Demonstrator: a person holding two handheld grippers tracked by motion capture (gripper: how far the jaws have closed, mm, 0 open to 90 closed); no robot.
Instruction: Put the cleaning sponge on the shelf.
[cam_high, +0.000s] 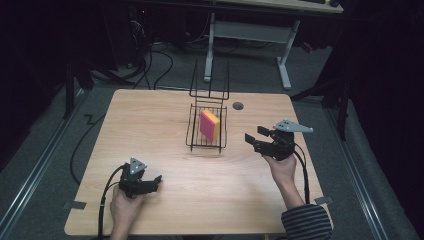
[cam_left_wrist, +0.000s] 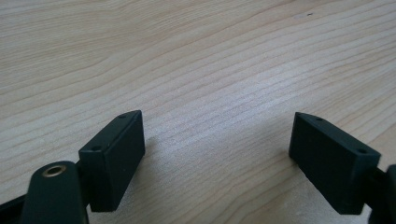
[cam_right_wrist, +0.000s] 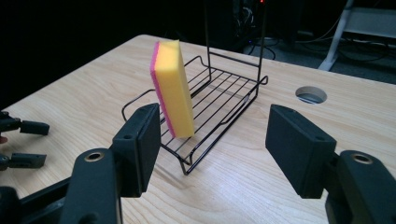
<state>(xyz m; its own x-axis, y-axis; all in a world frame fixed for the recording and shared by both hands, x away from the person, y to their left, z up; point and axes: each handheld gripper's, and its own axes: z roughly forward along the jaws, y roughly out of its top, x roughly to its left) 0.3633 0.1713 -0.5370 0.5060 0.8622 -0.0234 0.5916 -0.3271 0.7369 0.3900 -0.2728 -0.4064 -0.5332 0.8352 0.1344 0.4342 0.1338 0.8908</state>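
High view looks down over the table (cam_high: 165, 120); left gripper view skims its surface closely; right gripper view faces the wire rack (cam_right_wrist: 219, 98) both share.

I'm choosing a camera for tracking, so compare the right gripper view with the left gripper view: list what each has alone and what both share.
Right gripper view alone: the yellow-and-pink rectangular sponge standing on edge in the black wire rack, and the round hole in the tabletop. Left gripper view alone: nothing beyond the left tongs, open over bare wood. Both share the light wooden table and a pair of open black tongs; the right tongs face the rack.
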